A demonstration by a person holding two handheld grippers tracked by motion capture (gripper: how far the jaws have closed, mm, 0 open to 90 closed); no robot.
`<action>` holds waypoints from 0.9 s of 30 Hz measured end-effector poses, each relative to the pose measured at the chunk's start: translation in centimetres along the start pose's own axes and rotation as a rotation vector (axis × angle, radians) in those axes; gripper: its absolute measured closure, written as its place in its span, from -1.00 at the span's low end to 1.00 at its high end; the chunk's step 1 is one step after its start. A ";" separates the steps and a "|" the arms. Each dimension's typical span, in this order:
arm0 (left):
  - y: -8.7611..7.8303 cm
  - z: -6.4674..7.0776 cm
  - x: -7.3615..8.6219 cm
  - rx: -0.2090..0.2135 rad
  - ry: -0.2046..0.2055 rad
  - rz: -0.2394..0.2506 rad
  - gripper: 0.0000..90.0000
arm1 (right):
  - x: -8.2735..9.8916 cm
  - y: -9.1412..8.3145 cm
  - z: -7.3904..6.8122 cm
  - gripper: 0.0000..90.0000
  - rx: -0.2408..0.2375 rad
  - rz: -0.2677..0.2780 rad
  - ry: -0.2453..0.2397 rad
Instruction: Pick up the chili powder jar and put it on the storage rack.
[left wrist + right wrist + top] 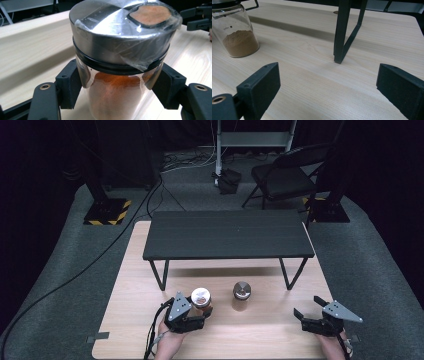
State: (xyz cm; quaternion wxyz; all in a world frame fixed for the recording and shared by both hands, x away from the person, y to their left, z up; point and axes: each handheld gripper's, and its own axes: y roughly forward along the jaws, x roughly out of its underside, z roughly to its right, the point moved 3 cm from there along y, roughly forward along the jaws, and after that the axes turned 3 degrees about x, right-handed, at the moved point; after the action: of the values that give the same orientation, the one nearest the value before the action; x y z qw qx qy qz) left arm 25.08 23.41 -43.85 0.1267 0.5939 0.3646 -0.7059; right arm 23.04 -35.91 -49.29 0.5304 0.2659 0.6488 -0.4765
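Spice jar (pixel 120 75) w/ orange powder is sitting in the left gripper (pixel 200 312), jaws clamping the glass just below the metal lid (pixel 120 27), in front of the black shelf (pixel 227 235). Prob. light but glass: slick, breakable; plastic film on lid, so hold the body. Second jar (pixel 241 295) is standing beside it. Right gripper (pixel 306 310) is hanging open, holding nothing.

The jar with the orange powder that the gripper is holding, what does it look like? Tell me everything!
The jar is clear glass, about half full of orange-red powder. Its shiny metal lid has a black ring beneath and clear plastic film stretched over it. It stands upright, and the left hand-held gripper clamps both pads on its glass sides, above the pale wooden table.
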 end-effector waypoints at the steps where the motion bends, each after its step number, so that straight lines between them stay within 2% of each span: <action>1: -0.1 0.0 -0.3 0.000 0.003 0.001 -0.30 | 0.0 0.0 0.0 -0.90 0.000 0.000 0.001; 11: -1.3 -0.1 -4.0 -0.013 0.044 0.012 -0.30 | 0.0 0.0 0.0 -0.90 0.000 -0.002 0.000; 13: -1.4 -0.1 -4.3 -0.014 0.046 0.015 -0.30 | 0.0 0.0 0.0 -0.90 0.000 -0.001 0.000; 22: -2.4 -0.8 -8.0 -0.030 0.080 0.019 -0.30 | 0.0 0.0 0.0 -0.90 -0.002 -0.002 0.000; 24: -2.5 -0.8 -8.4 -0.032 0.078 0.022 -0.30 | 0.0 0.0 0.0 -0.90 -0.002 -0.003 0.001; 27: -2.8 -1.2 -9.8 -0.034 0.081 0.023 -0.30 | -0.1 0.0 0.0 -0.90 -0.002 -0.005 -0.002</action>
State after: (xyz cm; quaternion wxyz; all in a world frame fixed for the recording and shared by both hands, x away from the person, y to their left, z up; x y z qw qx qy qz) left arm 26.88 23.70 -33.74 0.1301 0.6240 0.3747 -0.6732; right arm 23.11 -35.90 -49.24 0.5302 0.2635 0.6495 -0.4771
